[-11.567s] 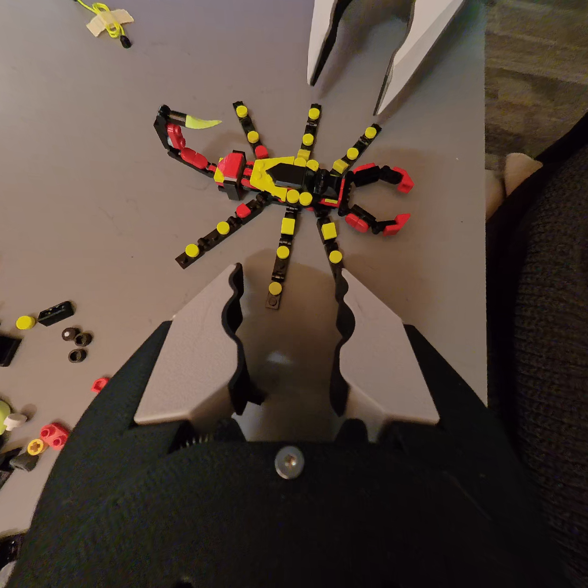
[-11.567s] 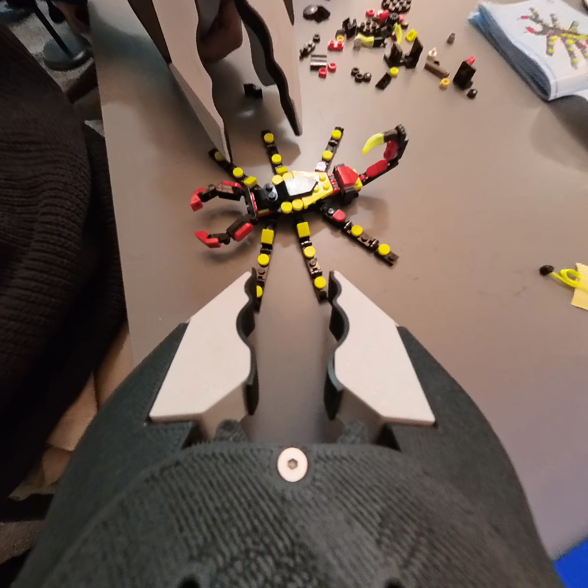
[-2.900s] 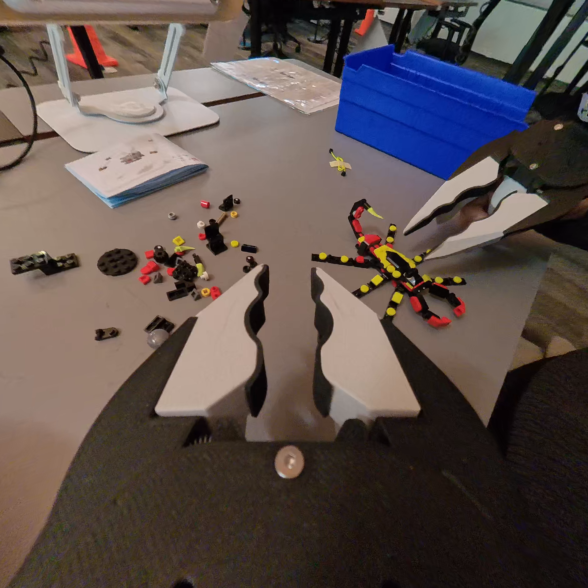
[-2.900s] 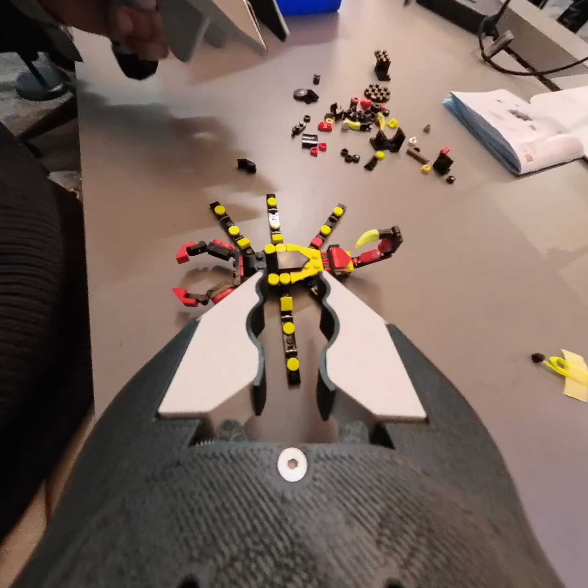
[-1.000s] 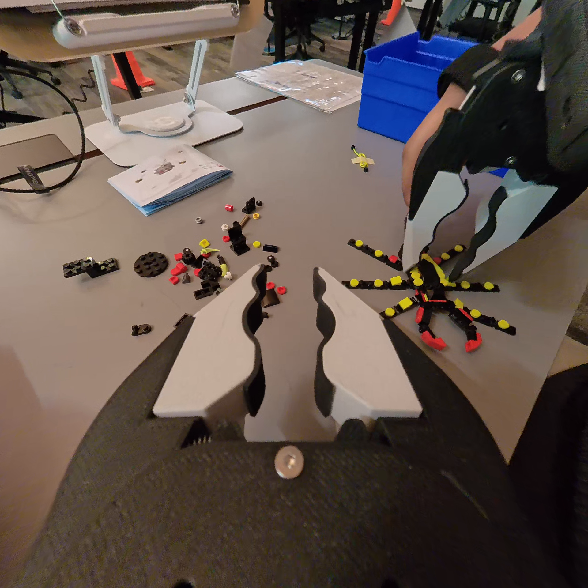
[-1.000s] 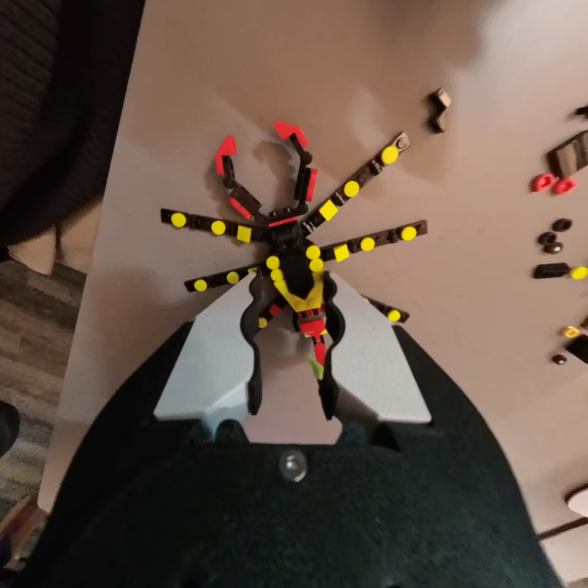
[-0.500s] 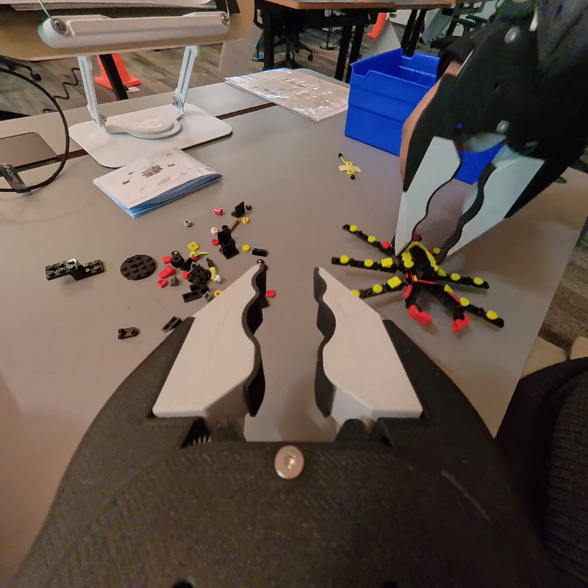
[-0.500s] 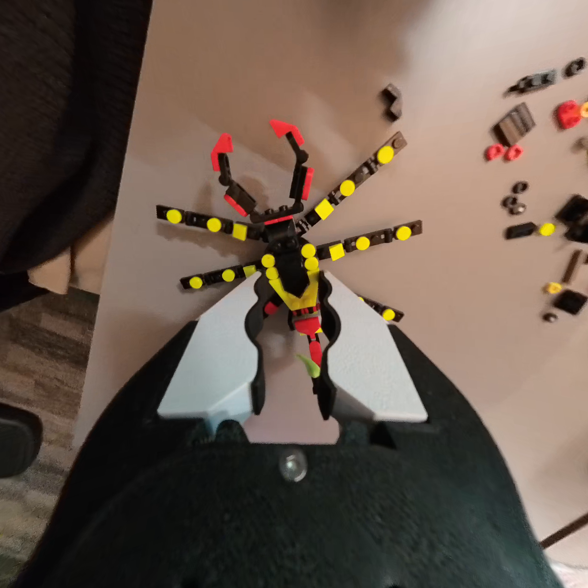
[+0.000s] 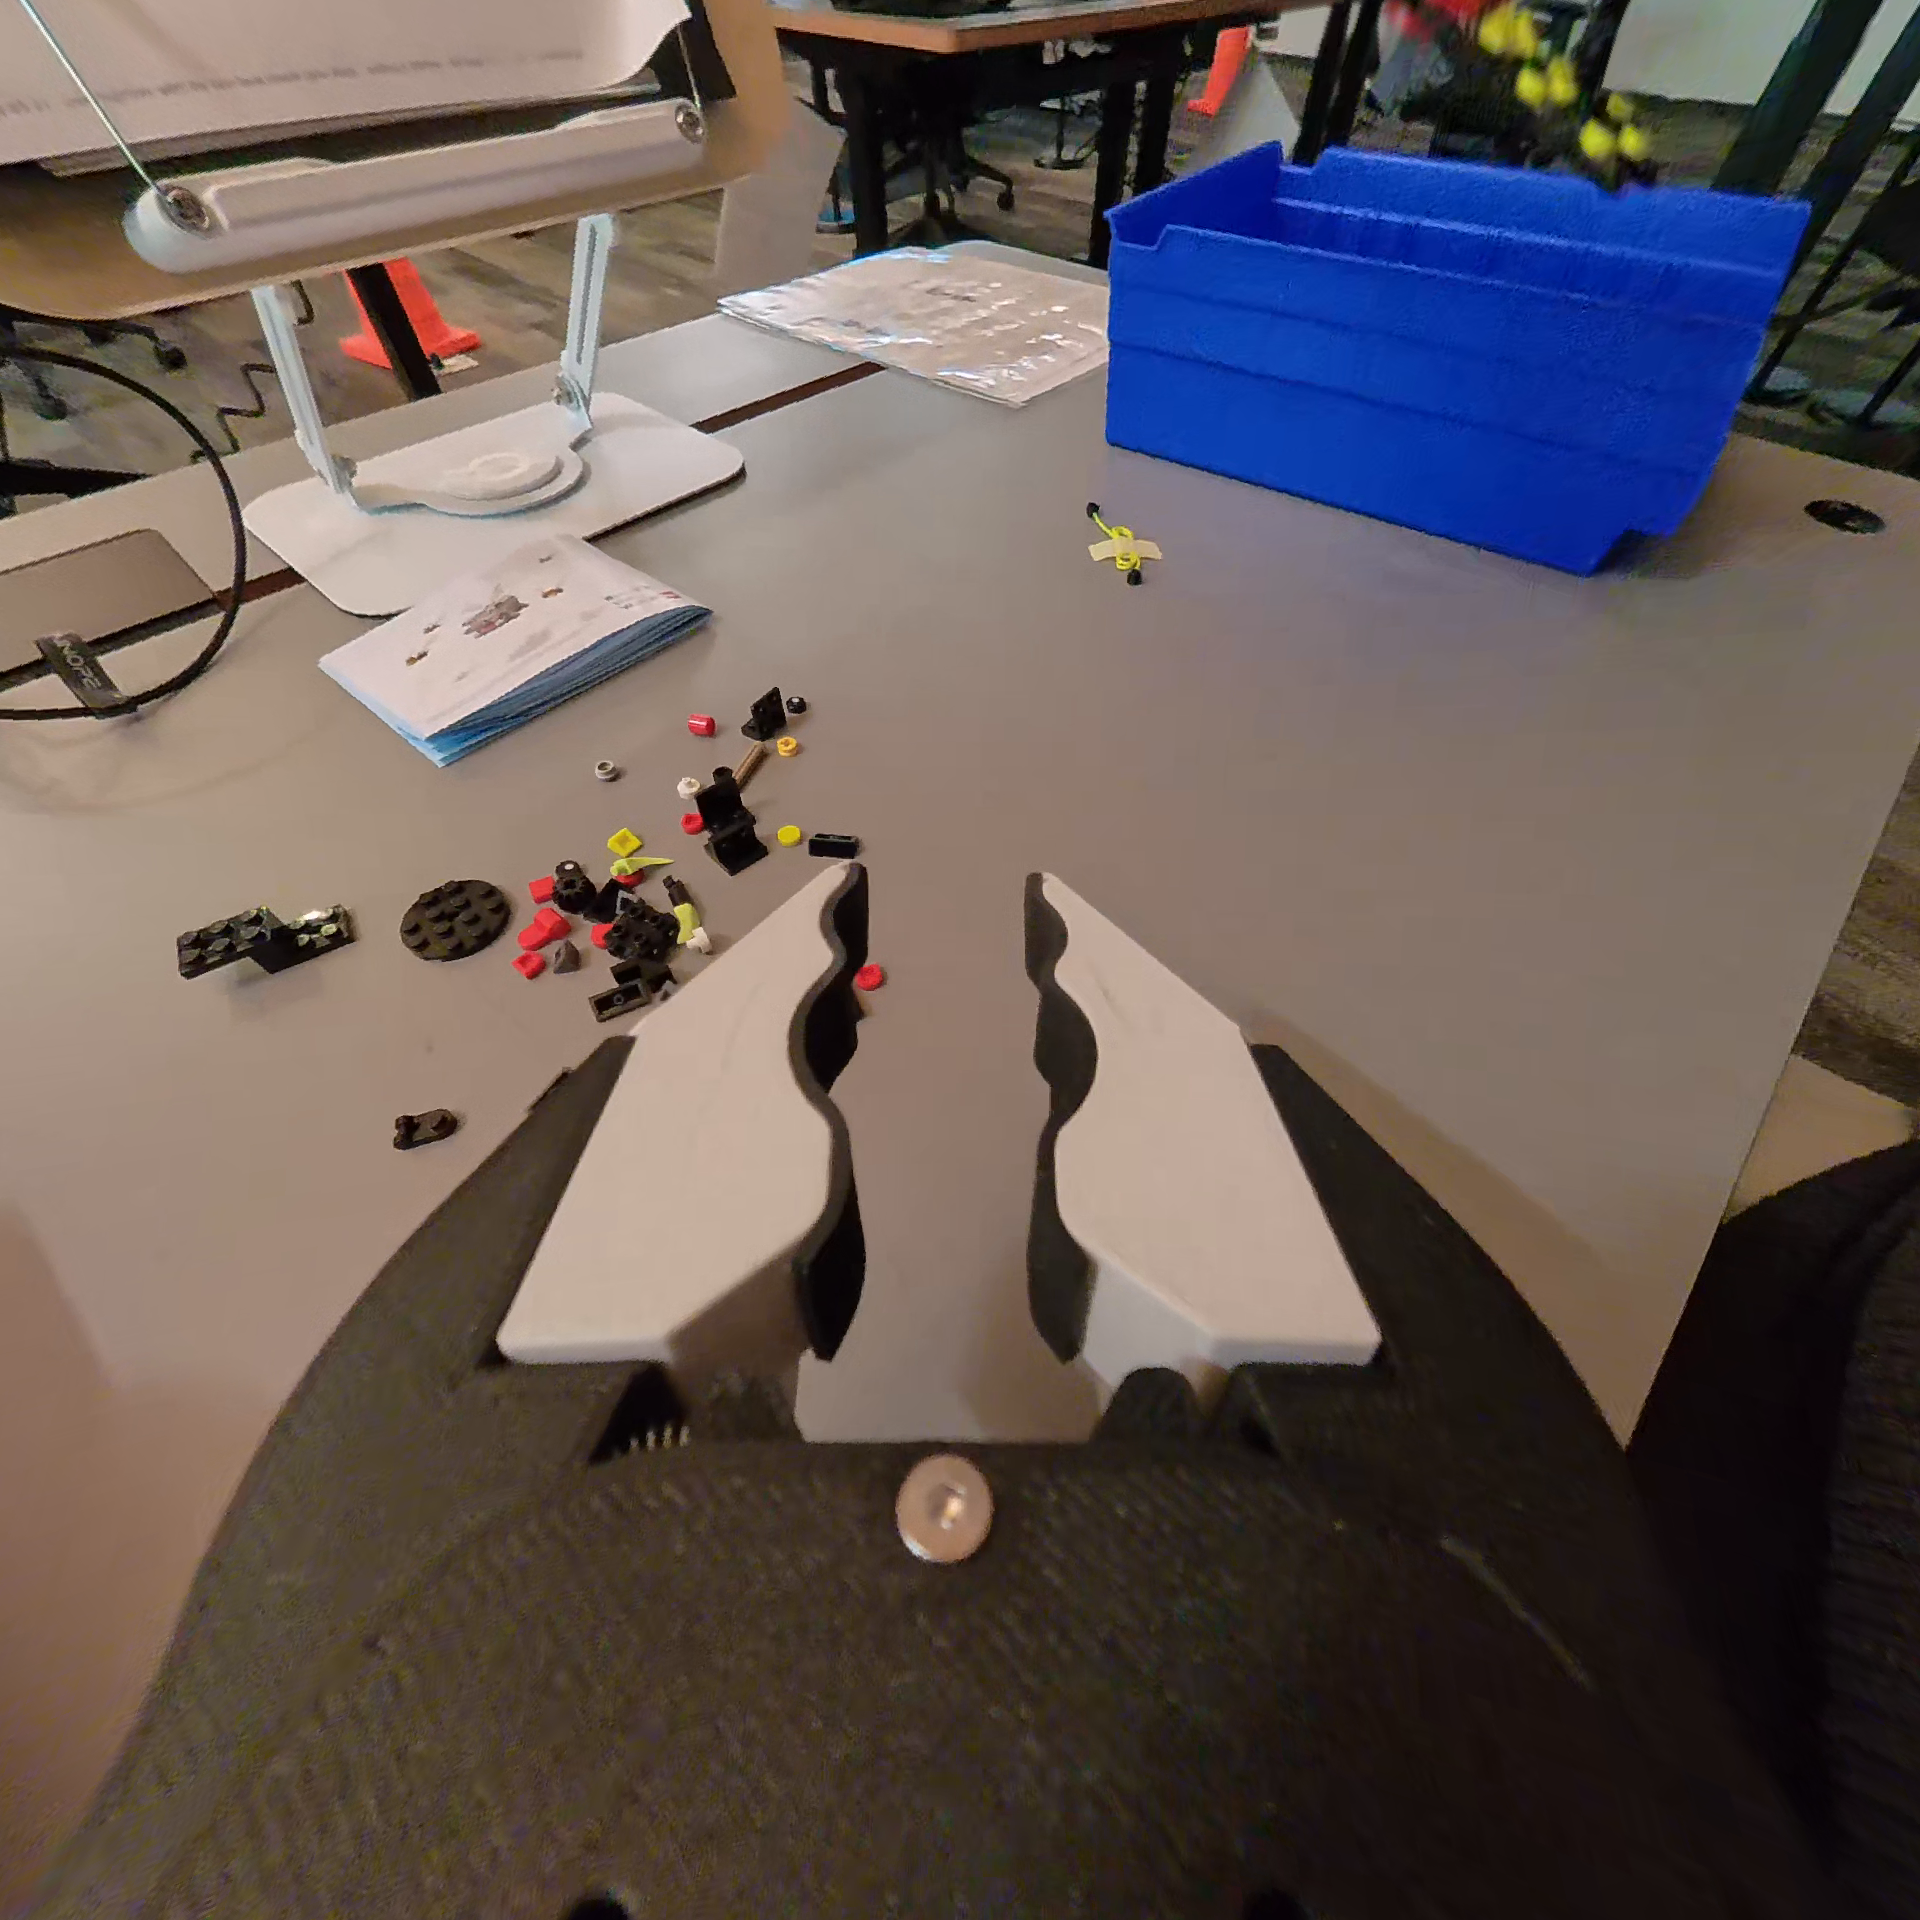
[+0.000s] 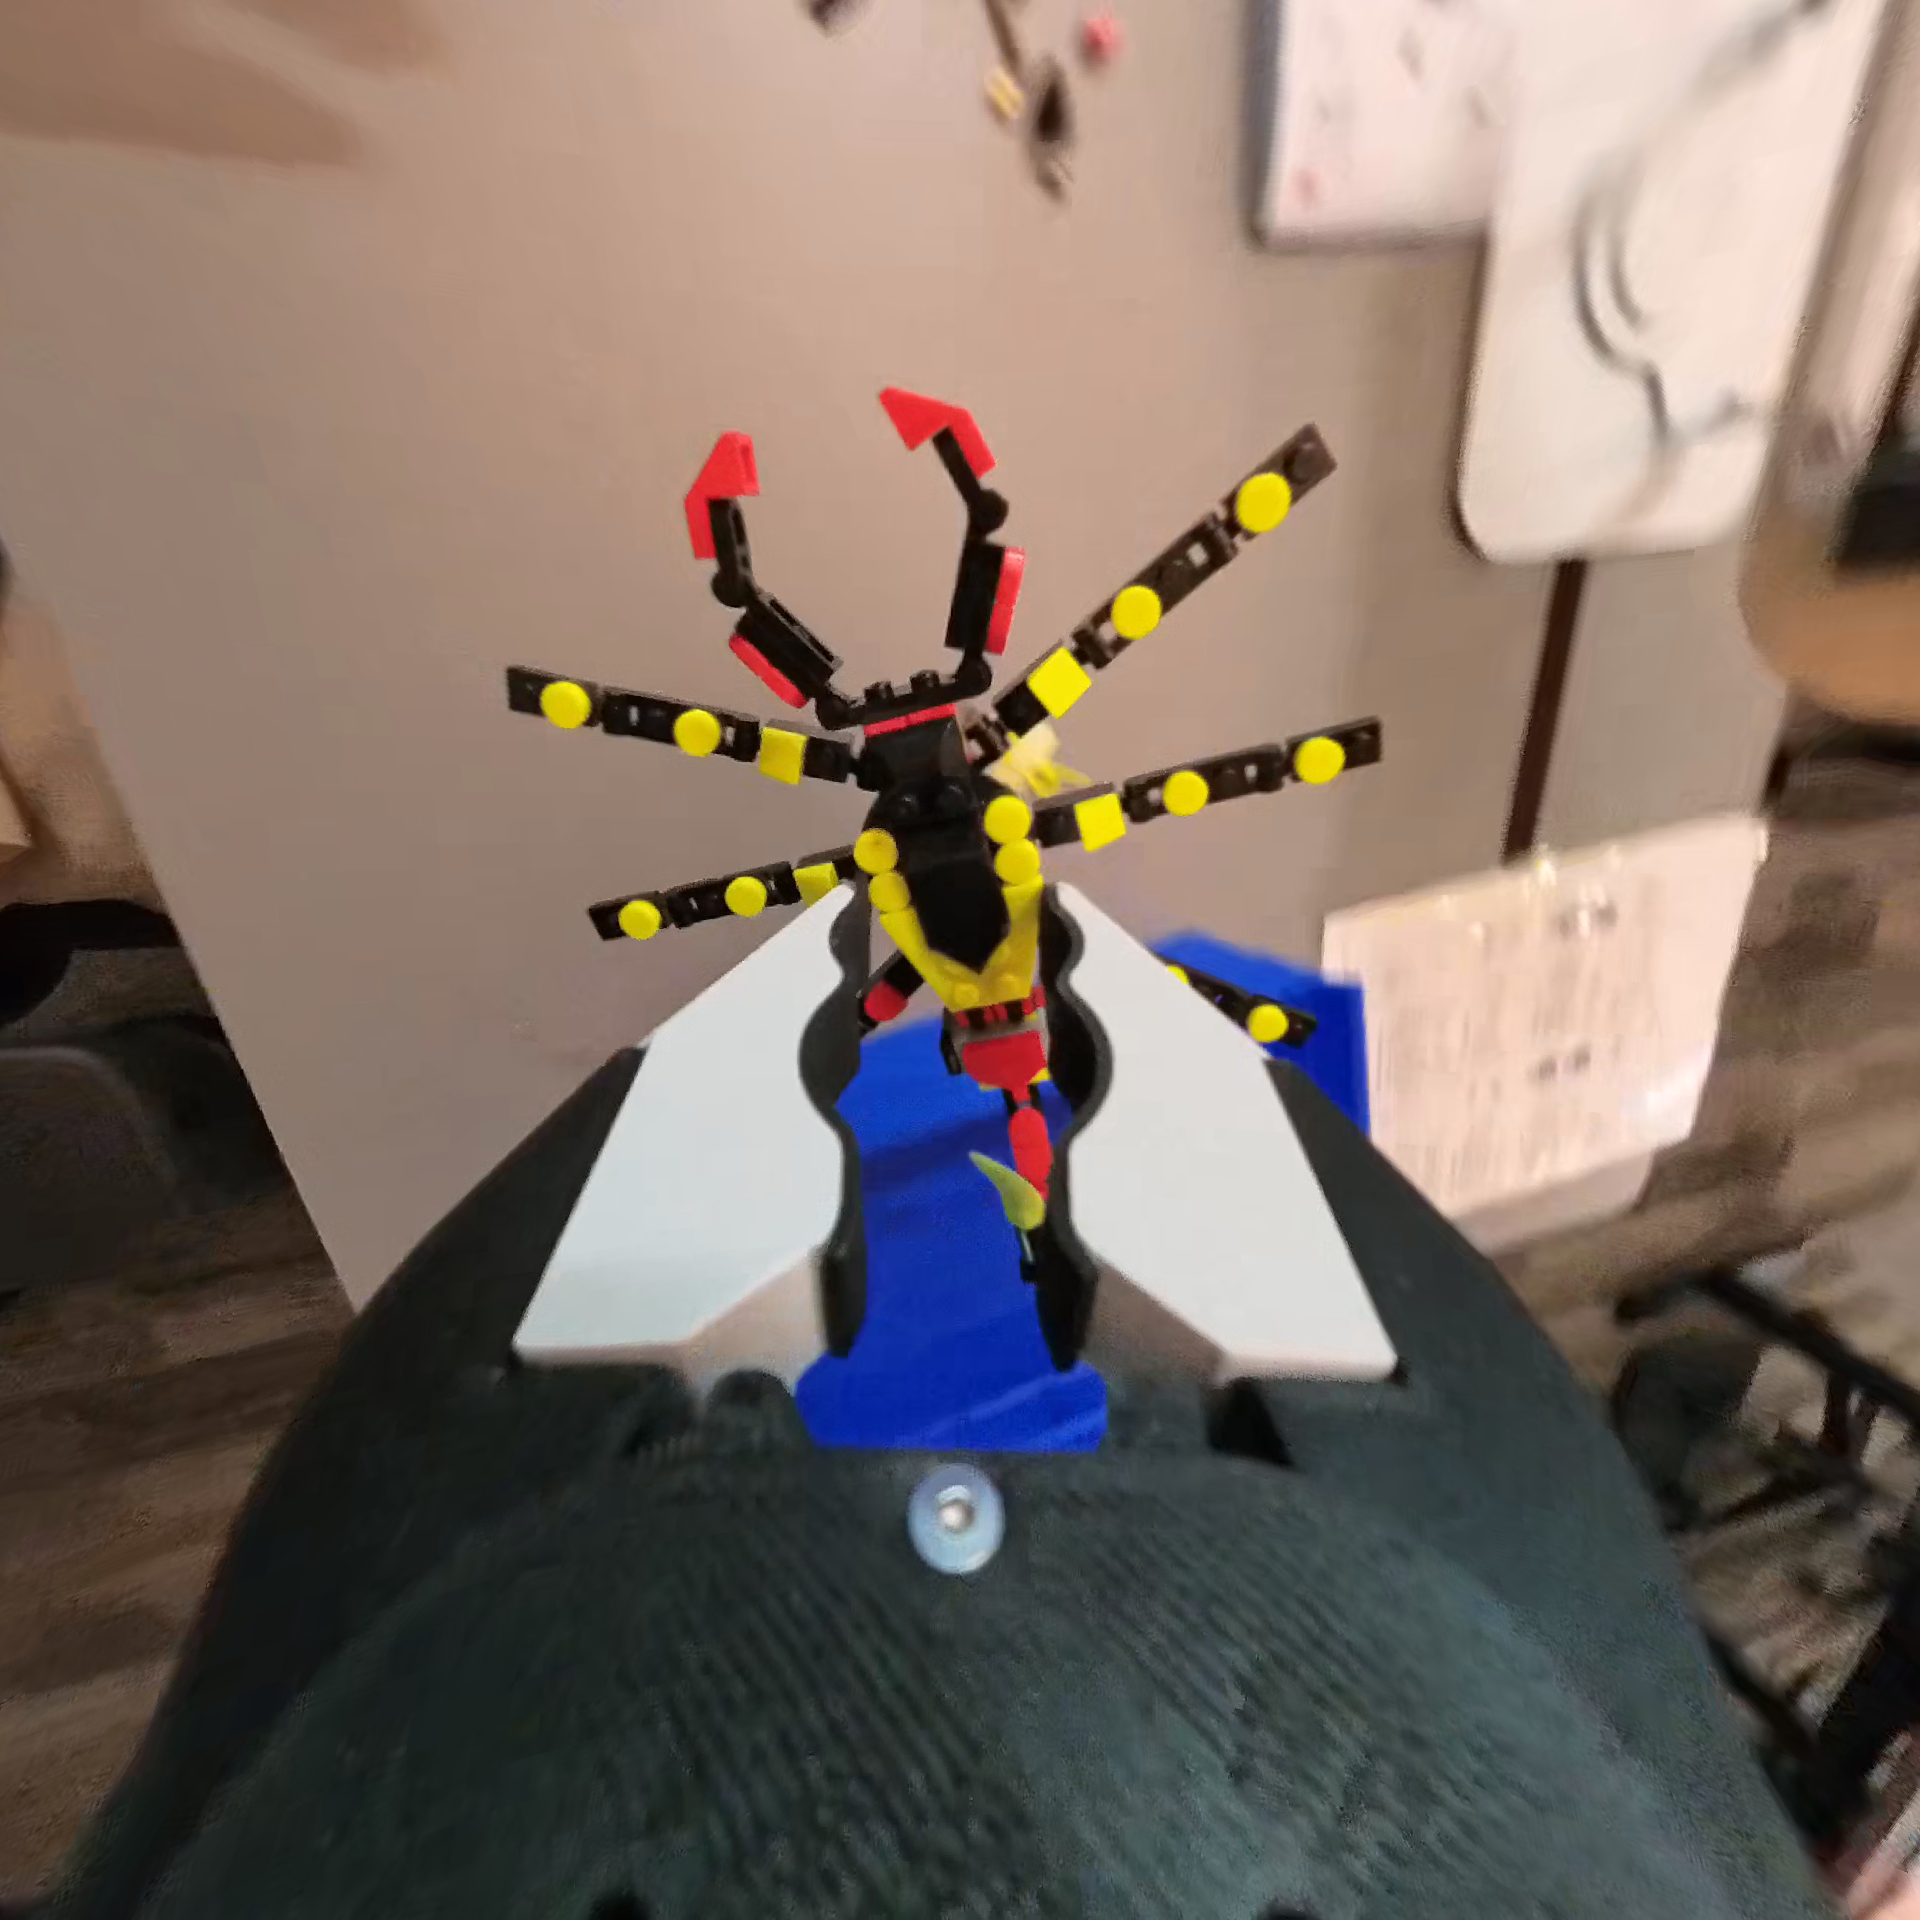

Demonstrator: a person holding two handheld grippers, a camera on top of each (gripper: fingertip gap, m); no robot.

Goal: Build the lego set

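My right gripper [image 10: 951,914] is shut on a brick-built scorpion [image 10: 940,821], black with yellow studs and red claws. Its pads press on the yellow and black body, and the claws and legs fan out beyond the fingertips. It hangs in the air over the blue bin [image 10: 935,1247]. In the left wrist view the scorpion [image 9: 1538,83] shows blurred at the top right, above the blue bin [image 9: 1434,343]. My left gripper [image 9: 940,883] is open and empty, low over the grey table [image 9: 1351,831]. A small red stud [image 9: 869,976] lies on the table by its left finger.
Loose black, red and yellow brick pieces [image 9: 634,894] lie left of my left gripper. A round black plate [image 9: 455,918] and a black piece [image 9: 265,938] lie farther left. A booklet [image 9: 520,644], a white stand [image 9: 488,478], a clear bag [image 9: 914,322] and a taped yellow cord [image 9: 1120,544] are beyond. The tips of one gripper are about 30 cm away from the tips of the other. The round black plate [image 9: 455,918] lies around 15 cm away from my left fingertips.
My right gripper lifted the scorpion off the table and carried it up over the blue bin. The spot on the table where it lay is now bare. My left gripper stayed open.
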